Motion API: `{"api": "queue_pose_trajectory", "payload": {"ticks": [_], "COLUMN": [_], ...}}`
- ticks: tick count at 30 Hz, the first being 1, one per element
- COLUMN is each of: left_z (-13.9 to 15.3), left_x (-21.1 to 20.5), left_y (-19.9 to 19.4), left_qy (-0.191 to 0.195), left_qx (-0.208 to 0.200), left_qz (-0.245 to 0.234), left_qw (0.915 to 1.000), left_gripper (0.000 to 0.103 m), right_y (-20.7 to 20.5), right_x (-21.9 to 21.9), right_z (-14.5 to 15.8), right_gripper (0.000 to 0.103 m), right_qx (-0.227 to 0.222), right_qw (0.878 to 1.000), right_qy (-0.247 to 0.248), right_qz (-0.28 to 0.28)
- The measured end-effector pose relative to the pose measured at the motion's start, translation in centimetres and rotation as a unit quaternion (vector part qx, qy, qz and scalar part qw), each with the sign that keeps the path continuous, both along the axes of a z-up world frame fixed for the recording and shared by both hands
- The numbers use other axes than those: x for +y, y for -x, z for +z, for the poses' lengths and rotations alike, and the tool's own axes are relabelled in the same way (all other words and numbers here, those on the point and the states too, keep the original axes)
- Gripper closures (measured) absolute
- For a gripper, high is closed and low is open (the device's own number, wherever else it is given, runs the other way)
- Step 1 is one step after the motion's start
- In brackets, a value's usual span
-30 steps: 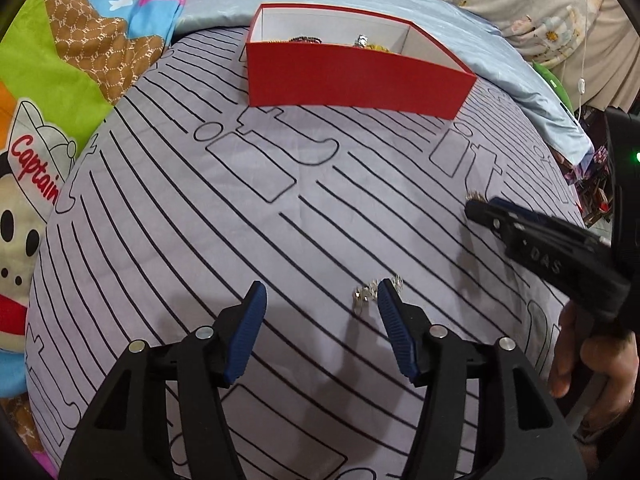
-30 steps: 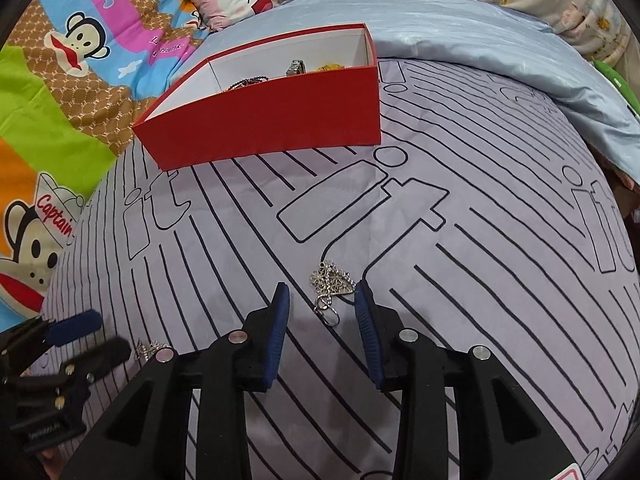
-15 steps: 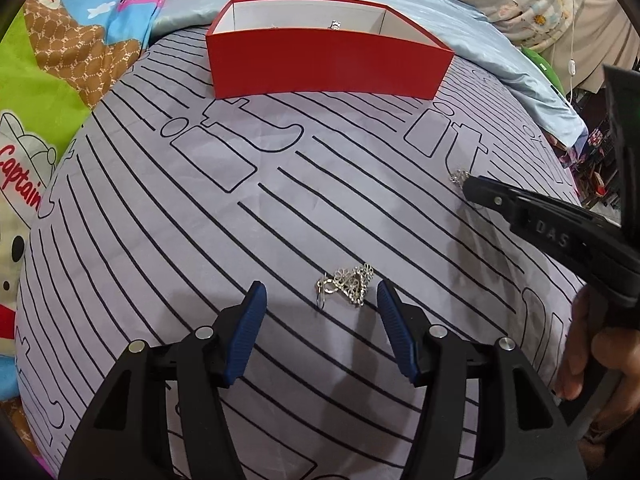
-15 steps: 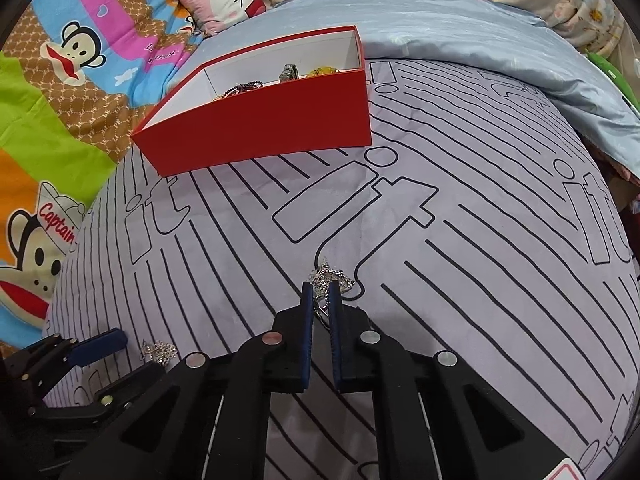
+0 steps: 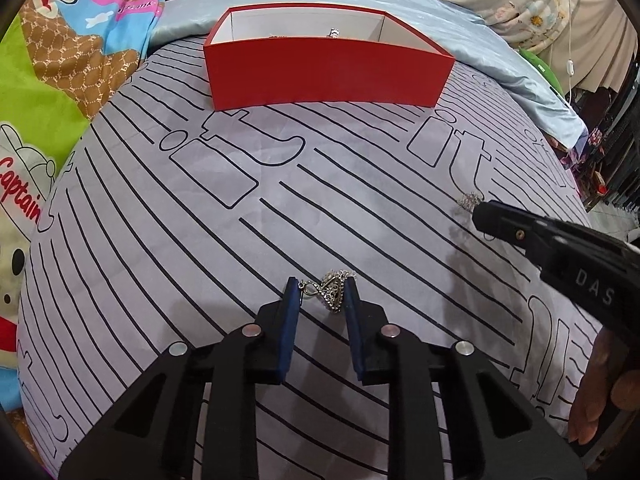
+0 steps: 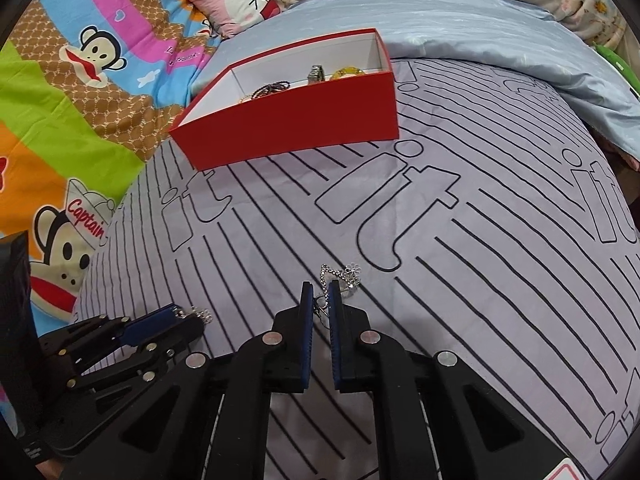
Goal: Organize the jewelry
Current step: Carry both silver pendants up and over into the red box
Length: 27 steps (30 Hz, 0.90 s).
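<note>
A silver chain [image 5: 330, 292] lies bunched on the grey striped sheet between the blue pads of my left gripper [image 5: 321, 286]. Its jaws are closing and stand at the chain's two ends, a gap still between them. In the right wrist view, my right gripper [image 6: 321, 294] is shut on a second silver chain [image 6: 346, 274], whose flower charm sticks out past the tips. Each view shows the other gripper too: the right gripper [image 5: 480, 212] with its chain [image 5: 469, 200], and the left gripper [image 6: 188, 318]. The red box [image 5: 328, 68] [image 6: 300, 124] stands open at the far side.
Inside the red box lie a black bracelet [image 6: 272, 88], a silver piece [image 6: 316, 72] and a yellow piece [image 6: 346, 74]. A pale blue quilt [image 6: 480, 28] lies behind it, a cartoon monkey blanket [image 6: 80, 120] to the left. A hand [image 5: 600, 408] holds the right gripper.
The left jaws have narrowed from wide apart to just around their chain. The right jaws have shut on the other chain and hold it.
</note>
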<state>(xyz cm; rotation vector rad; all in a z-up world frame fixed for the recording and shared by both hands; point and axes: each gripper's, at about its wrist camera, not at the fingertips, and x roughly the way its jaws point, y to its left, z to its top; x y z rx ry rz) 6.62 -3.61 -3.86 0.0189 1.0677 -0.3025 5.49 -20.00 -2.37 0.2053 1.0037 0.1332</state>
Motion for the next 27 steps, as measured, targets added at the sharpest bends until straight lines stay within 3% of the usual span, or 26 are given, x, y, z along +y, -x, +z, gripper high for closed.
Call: {"api": "queue_pose_trajectory", "payload": {"ticks": [13, 27], "left_z": [2.8, 7.7], "left_x": [1.1, 0.1], "left_y": [-2.2, -7.8], "left_qy": [0.017, 0.034], "left_qx": [-0.026, -0.078], "left_qz": [0.016, 0.024], "left_qw": [0.9994, 0.9961], "left_gripper": [0.081, 0.081], "right_y": [-0.7, -4.1], "right_x": [0.6, 0.1], "right_z": [2.4, 6.4], "right_gripper": [0.096, 0.096], "right_qx": [-0.026, -0.073], "right_qw": [1.000, 0.997], "right_qy": [-0.007, -0.017], "right_qz": [0.012, 0.013]}}
